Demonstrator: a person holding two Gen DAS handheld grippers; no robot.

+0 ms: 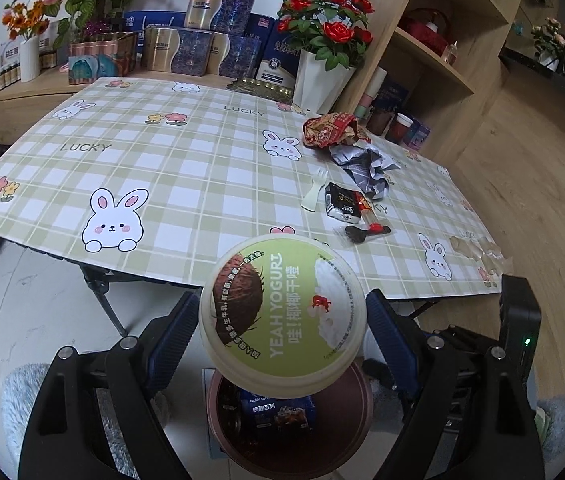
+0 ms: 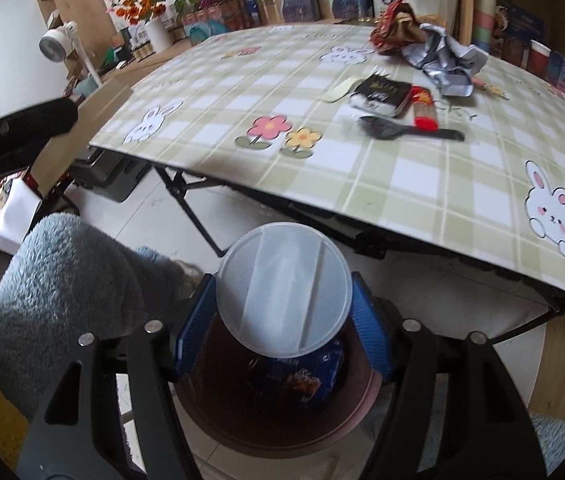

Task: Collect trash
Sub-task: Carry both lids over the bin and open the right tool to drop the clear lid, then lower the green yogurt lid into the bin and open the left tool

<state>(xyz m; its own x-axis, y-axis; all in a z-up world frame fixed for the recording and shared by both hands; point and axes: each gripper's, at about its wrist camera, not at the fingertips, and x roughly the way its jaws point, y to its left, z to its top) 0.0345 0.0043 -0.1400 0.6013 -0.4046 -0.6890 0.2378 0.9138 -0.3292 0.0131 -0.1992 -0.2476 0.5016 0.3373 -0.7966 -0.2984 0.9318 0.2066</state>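
My left gripper (image 1: 282, 320) is shut on a round yogurt tub (image 1: 282, 300) with a green "YEAH YOGURT" lid. It hangs just above a brown bin (image 1: 366, 412) on the floor. My right gripper (image 2: 284, 312) is shut on a translucent white plastic lid (image 2: 284, 288), also over the bin (image 2: 362, 412). A blue coffee pack (image 2: 310, 376) lies inside the bin. On the checked tablecloth (image 1: 162, 160) lie a red crumpled wrapper (image 1: 328, 130), crumpled silver foil (image 1: 366, 168), a white fork (image 1: 314, 190), a black packet (image 1: 342, 200), a red tube (image 1: 368, 212) and a black spoon (image 1: 362, 232).
The folding table's front edge (image 2: 322, 204) overhangs the bin. A fluffy blue trouser leg (image 2: 74, 280) is left of the bin. Boxes, flower vases (image 1: 322, 76) and a wooden shelf (image 1: 442, 40) stand behind the table. Clear plastic scraps (image 1: 478, 248) lie near the table's right corner.
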